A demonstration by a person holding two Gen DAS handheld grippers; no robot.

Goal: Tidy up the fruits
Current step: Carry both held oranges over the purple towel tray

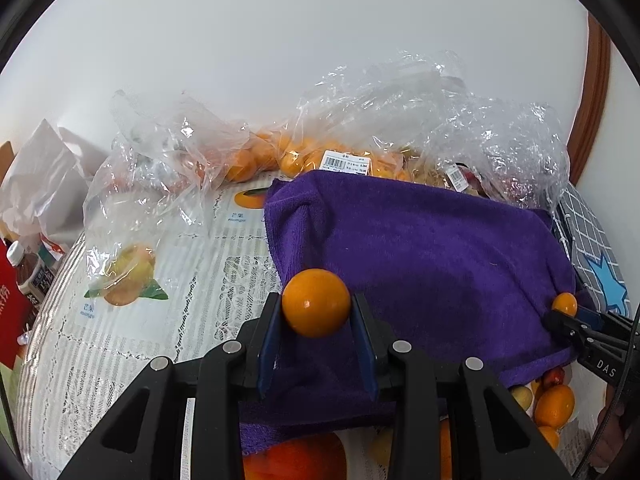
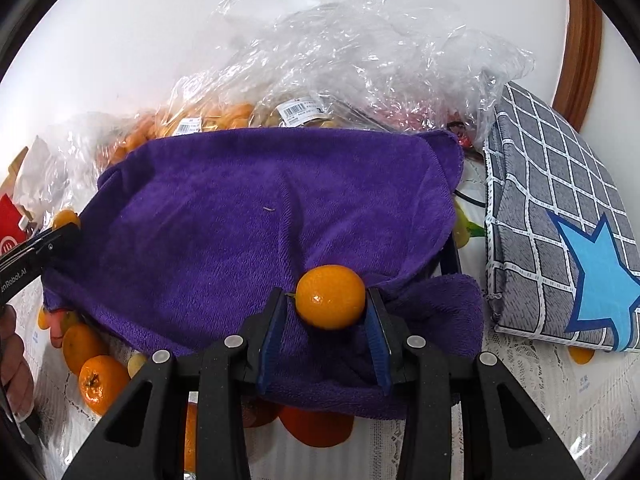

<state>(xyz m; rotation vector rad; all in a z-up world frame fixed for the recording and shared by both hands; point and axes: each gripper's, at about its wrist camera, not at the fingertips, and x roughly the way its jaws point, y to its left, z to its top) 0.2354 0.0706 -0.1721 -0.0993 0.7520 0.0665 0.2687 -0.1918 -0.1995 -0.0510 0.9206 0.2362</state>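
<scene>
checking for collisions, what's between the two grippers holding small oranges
Only purple towel spans between left gripper and right gripper, seen in the right wrist view.

both wrist views look close and down over the purple towel [image 1: 420, 240], from opposite ends.

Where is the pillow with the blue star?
The star pillow is on the table's right side in the right wrist view, just right of the purple towel and below the plastic bags.
</scene>
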